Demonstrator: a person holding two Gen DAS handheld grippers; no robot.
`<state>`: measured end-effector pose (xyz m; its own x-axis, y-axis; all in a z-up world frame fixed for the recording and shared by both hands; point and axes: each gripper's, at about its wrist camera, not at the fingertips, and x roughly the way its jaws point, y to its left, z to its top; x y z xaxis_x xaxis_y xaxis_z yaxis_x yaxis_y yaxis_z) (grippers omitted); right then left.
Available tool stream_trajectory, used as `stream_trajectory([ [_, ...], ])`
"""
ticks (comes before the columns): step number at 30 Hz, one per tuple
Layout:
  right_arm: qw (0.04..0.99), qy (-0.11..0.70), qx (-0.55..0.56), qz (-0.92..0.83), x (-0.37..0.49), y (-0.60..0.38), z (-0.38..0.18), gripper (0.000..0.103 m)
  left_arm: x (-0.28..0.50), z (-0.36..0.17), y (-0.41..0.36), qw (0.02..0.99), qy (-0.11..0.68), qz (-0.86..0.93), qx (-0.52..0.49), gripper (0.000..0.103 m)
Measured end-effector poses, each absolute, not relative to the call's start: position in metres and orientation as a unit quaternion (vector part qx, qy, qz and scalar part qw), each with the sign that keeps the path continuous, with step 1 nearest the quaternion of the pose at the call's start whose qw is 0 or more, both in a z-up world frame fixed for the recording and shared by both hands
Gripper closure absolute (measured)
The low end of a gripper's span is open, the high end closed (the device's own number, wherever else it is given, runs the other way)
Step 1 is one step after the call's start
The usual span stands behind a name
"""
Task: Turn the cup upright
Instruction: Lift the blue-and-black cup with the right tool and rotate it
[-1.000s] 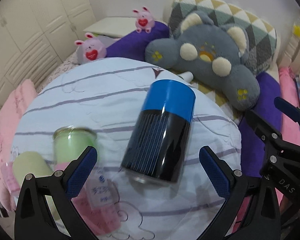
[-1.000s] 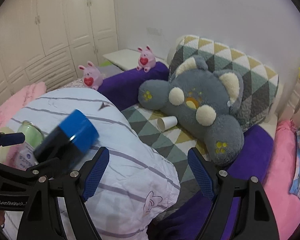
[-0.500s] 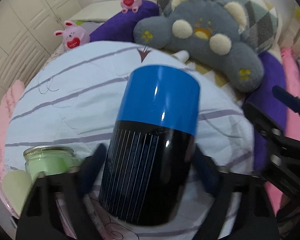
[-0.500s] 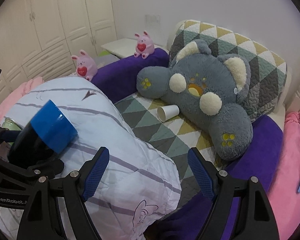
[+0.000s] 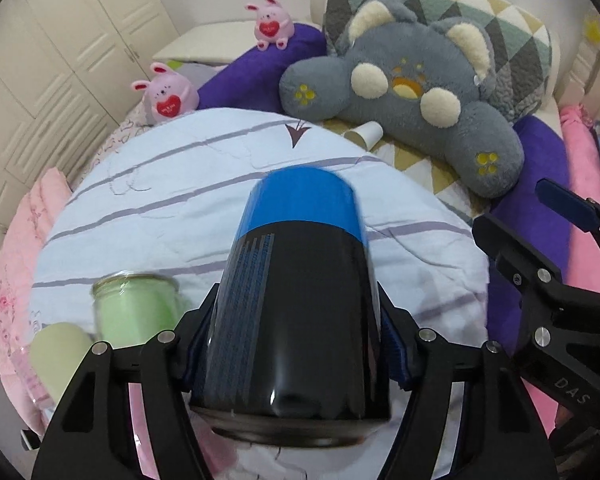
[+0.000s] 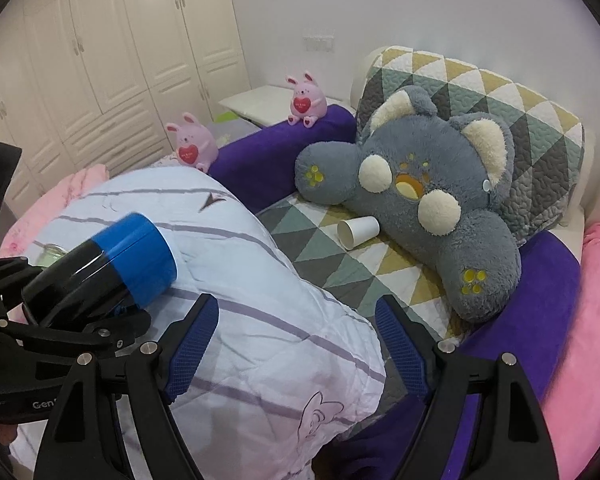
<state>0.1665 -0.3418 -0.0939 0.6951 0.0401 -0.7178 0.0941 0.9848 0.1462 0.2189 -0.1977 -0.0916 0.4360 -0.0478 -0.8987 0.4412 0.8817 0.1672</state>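
Note:
A black cup with a blue band (image 5: 296, 304) lies tilted on the white striped quilt (image 5: 172, 200). My left gripper (image 5: 296, 348) is shut on the cup's black body, its blue end pointing away from me. In the right wrist view the cup (image 6: 112, 264) shows at the left, held by the left gripper above the quilt (image 6: 268, 320). My right gripper (image 6: 296, 344) is open and empty, over the quilt's edge to the right of the cup. It also shows in the left wrist view (image 5: 548, 264) at the right.
A green glass jar (image 5: 136, 308) stands on the quilt just left of the cup. A white paper cup (image 6: 358, 230) lies on its side by a grey plush bear (image 6: 420, 200). Two pink bunny toys (image 6: 192, 146) sit at the back; wardrobes (image 6: 100, 60) stand at the left.
My left gripper has moved forward around the cup and shut on its black body. The cup now sits higher and closer in the view. My right gripper has stayed open.

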Motion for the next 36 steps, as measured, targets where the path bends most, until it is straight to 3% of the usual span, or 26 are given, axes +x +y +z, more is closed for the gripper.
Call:
stream_trajectory([
  [9,0.926,0.368,0.087,-0.002,0.132,-0.330,-0.069,0.021,0.167,-0.064,-0.176,0.843,0.486,-0.148,0.177,0.034],
  [20,0.922,0.381,0.060,0.026,0.084,-0.296,-0.075,0.021,0.100,-0.086,-0.160,0.839,0.493,-0.163,0.164,0.034],
  [36,0.908,0.403,0.036,0.107,0.066,-0.212,-0.083,0.021,0.063,-0.111,-0.058,0.856,0.501,-0.098,0.083,0.034],
])
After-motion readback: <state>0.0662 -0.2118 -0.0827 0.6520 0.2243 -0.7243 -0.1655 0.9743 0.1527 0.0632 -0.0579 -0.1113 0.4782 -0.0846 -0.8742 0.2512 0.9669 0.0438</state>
